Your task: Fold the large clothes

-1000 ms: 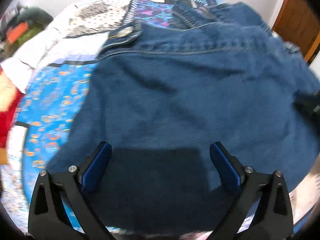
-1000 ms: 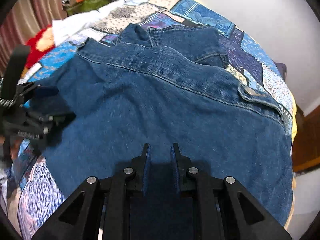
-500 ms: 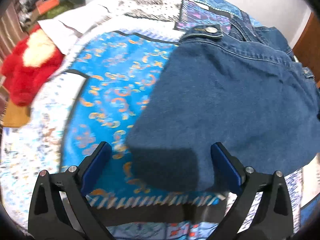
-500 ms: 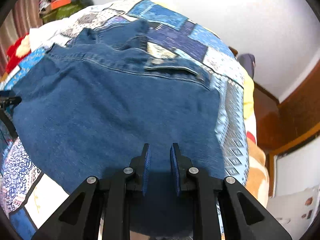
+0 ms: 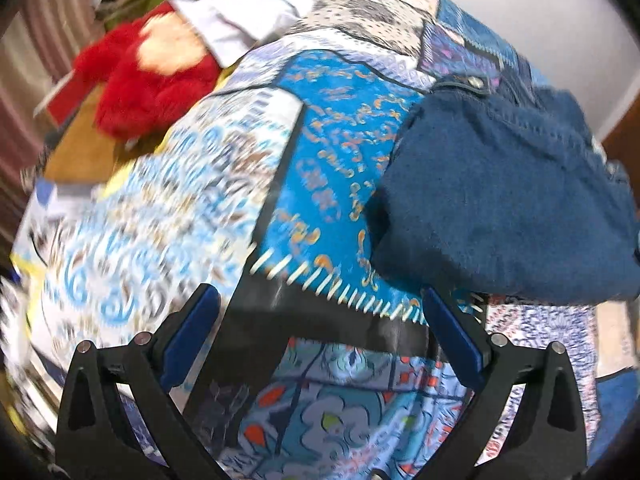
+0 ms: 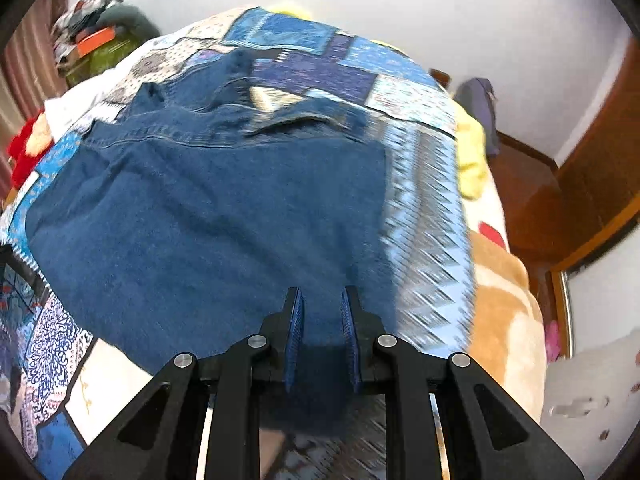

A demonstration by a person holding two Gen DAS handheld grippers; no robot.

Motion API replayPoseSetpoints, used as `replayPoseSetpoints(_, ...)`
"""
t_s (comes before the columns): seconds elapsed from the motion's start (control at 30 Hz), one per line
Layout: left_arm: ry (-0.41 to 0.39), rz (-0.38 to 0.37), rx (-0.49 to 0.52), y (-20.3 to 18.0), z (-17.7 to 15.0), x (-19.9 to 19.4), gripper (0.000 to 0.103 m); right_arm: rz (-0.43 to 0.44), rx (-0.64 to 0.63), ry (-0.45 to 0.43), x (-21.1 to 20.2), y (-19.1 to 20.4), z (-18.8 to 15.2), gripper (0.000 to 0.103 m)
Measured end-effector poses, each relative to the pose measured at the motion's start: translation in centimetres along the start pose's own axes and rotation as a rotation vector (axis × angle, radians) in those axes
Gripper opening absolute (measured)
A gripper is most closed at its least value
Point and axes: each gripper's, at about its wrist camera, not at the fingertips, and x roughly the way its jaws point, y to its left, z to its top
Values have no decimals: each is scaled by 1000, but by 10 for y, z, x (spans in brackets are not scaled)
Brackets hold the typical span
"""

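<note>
My right gripper [image 6: 322, 312] is clamped on the near edge of the denim jacket [image 6: 208, 216], a fold of its cloth pinched between the blue pads [image 6: 295, 332]. My left gripper [image 5: 320, 320] is spread wide with nothing between its pads, hanging over the patchwork quilt [image 5: 320, 168] just left of the jacket [image 5: 504, 200]. The jacket lies spread on that quilt, collar end away from me. A red plush toy [image 5: 136, 80] sits beyond the quilt's far left edge, beside a white cloth [image 5: 240, 20].
</note>
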Motion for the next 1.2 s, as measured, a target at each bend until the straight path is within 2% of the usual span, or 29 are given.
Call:
replayPoseSetpoints(0.03, -8, -13, -19, 2, -4, -5, 103, 14, 21, 10, -2, -7, -4, 15)
replayPoseSetpoints(0.07, -12, -17, -28, 2, -5, -7, 103, -30, 32, 25, -3, -13, -7, 16)
replayPoseSetpoints(0.1, -16, -18, -40, 1, -6, -8, 103, -70, 44, 38, -3, -22, -12, 37)
replayPoseSetpoints(0.13, -19, -17, -52, -2, -7, -9, 103, -82, 75, 42, -6, -32, -16, 67)
replayPoseSetpoints(0.17, -20, -22, -61, -5, -7, -9, 103, -106, 111, 40, -9, -42, -20, 79)
replayPoseSetpoints(0.2, -17, -49, -77, -8, -11, -11, 103, -107, 142, 24, -16, -51, -24, 85)
replayPoseSetpoints(0.33, 39, -204, -125, -31, -12, 3, 103, -116, 169, -14, -42, -63, -25, 85)
replayPoseSetpoints(0.5, 121, -334, -183, -57, -11, 31, 103, -77, 107, -98, -72, -39, -8, 85)
replayPoseSetpoints(0.6, 185, -397, -228, -70, -10, 53, 103, -16, 73, -143, -79, -13, 6, 86)
replayPoseSetpoints(0.73, 253, -473, -328, -79, -6, 81, 103, 90, 52, -152, -69, 20, 19, 89)
replayPoseSetpoints(0.83, 203, -493, -351, -80, 4, 88, 102, 152, 45, -132, -52, 42, 26, 89)
replayPoseSetpoints(0.9, 163, -492, -384, -79, 11, 92, 95, 184, 44, -120, -43, 52, 28, 89)
replayPoseSetpoints(1.0, 123, -466, -433, -76, 20, 103, 91, 240, 58, -82, -23, 65, 34, 89)
replayPoseSetpoints(1.13, 41, -414, -442, -77, 29, 100, 66, 305, 86, -36, -2, 75, 42, 89)
replayPoseSetpoints(1.2, 19, -413, -442, -73, 33, 96, 55, 321, 96, -25, 4, 79, 47, 89)
